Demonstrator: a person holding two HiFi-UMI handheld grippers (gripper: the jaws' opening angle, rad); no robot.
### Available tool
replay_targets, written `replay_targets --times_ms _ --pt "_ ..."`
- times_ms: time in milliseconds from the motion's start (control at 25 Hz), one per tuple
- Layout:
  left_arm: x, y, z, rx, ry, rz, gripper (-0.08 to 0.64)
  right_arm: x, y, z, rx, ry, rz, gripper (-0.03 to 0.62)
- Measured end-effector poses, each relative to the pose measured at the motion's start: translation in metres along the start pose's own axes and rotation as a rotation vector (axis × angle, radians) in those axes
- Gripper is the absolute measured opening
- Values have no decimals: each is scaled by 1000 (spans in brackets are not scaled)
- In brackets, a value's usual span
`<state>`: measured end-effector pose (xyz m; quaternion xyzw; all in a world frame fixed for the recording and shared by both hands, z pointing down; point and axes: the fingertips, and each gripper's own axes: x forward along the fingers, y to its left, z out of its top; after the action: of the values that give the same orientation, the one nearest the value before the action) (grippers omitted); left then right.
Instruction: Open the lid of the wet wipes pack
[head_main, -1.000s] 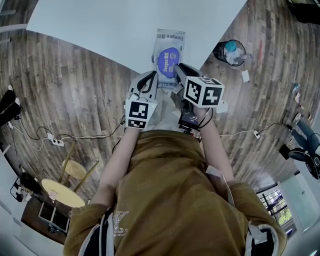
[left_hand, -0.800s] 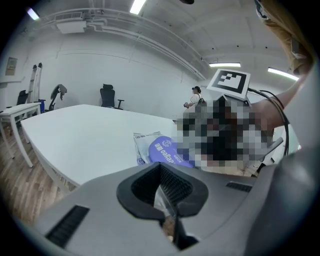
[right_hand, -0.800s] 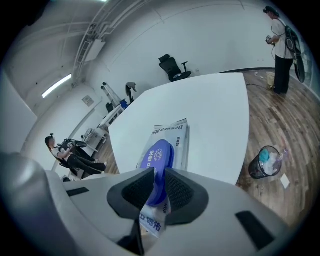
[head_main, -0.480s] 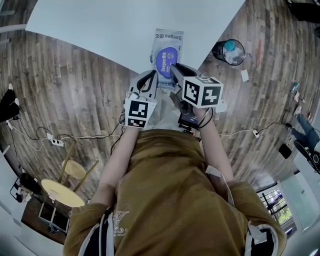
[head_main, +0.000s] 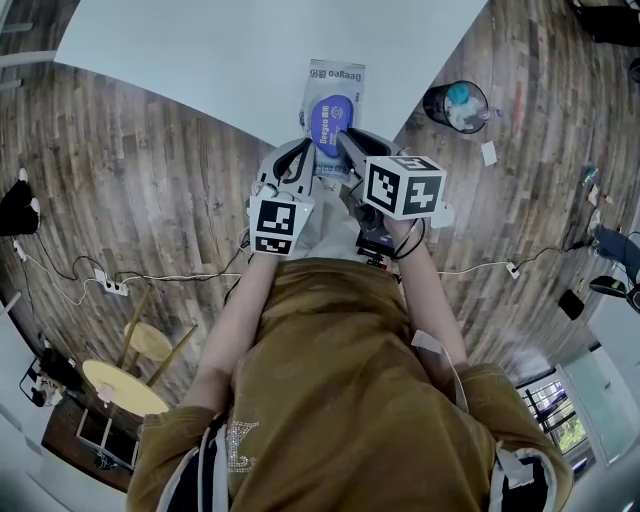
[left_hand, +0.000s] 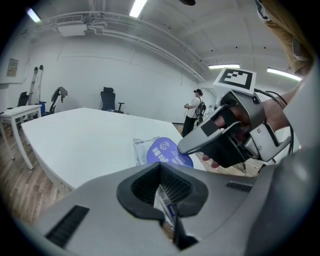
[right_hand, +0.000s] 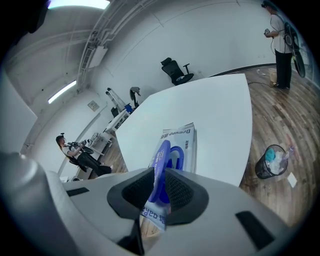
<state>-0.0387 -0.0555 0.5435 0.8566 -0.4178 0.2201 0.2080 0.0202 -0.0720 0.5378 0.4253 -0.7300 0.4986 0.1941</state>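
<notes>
1. Now the right tongs (right_hand: 157, 192) sit slightly further forward over the pack than a second ago. In the head view their tip has crept from the lid's right side to over the lid's near end.
2. The right tongs are clamped shut on the blue oval flap lid (right_hand: 161, 162). In the right gripper view the flap stands edge-on between the pads, with its near end lifted off the pack face. The far end looks still attached.
3. A blue oval outline shows on the pack under the raised flap. I read that as the opening being uncovered, so the peel is under way but not finished.
4. The left tongs (left_hand: 161, 190) are closed, with a thin strip of white-and-blue film pinched between the pads. That looks like the near edge of the pack, so they are acting as the anchor. They have barely shifted over the last second.
5. The white-and-blue soft plastic wet wipes pack (head_main: 333, 85) lies flat on the white worktop (head_main: 200, 50). It is at the near edge, lengthwise away from the person, and has moved little if at all.
6. What it means: the grip on the lid is good and the hold-down is good. What remains is to carry the flap up and away toward the far end.
7. Risk: the whole pack could lift if the left pinch slips, because the film is thin.
</notes>
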Motion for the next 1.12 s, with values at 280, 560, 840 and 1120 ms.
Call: replay_targets --times_ms 280,560,840,1120 --pt "-5 1 9 8 -23 7 0 -3 11 5 12 -31 40 72" --pt "-14 0 13 14 -40 15 0 -4 23 11 -9 -40 64 72" --pt "-19 -7 18 22 -55 8 0 -2 29 14 -26 -34 84 72" --pt "-34 -18 18 19 -80 -34 0 4 39 13 -42 -25 97 72"
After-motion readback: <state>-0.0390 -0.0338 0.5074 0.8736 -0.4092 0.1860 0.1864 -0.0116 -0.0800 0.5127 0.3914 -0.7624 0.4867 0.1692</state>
